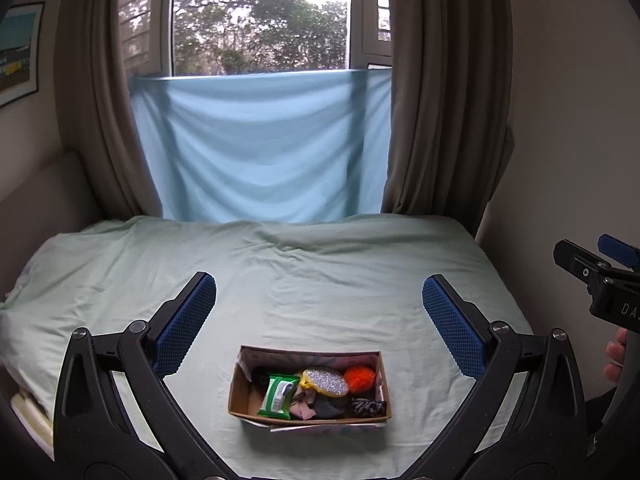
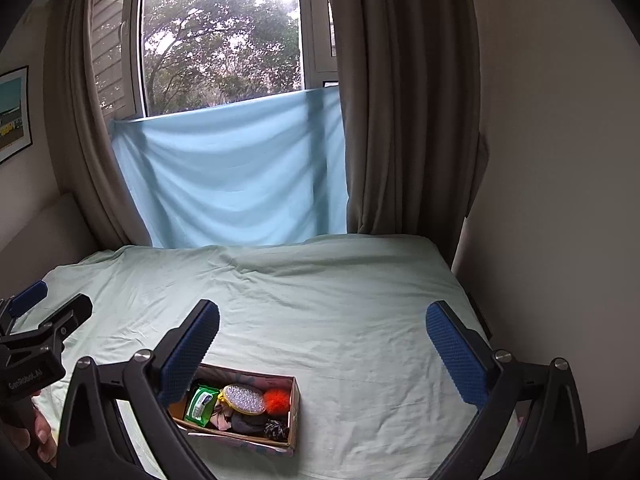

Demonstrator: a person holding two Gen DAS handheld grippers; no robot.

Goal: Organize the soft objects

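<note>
An open cardboard box sits on the pale green bed sheet near the front edge; it also shows in the right wrist view. Inside lie a green wipes packet, a glittery silver pouch with yellow trim, an orange pom-pom, a dark grey cloth and a black-and-white knotted piece. My left gripper is open and empty, above and behind the box. My right gripper is open and empty, to the right of the box.
The bed runs back to a light blue cloth hung under the window, between brown curtains. A wall closes the right side. A headboard stands at the left.
</note>
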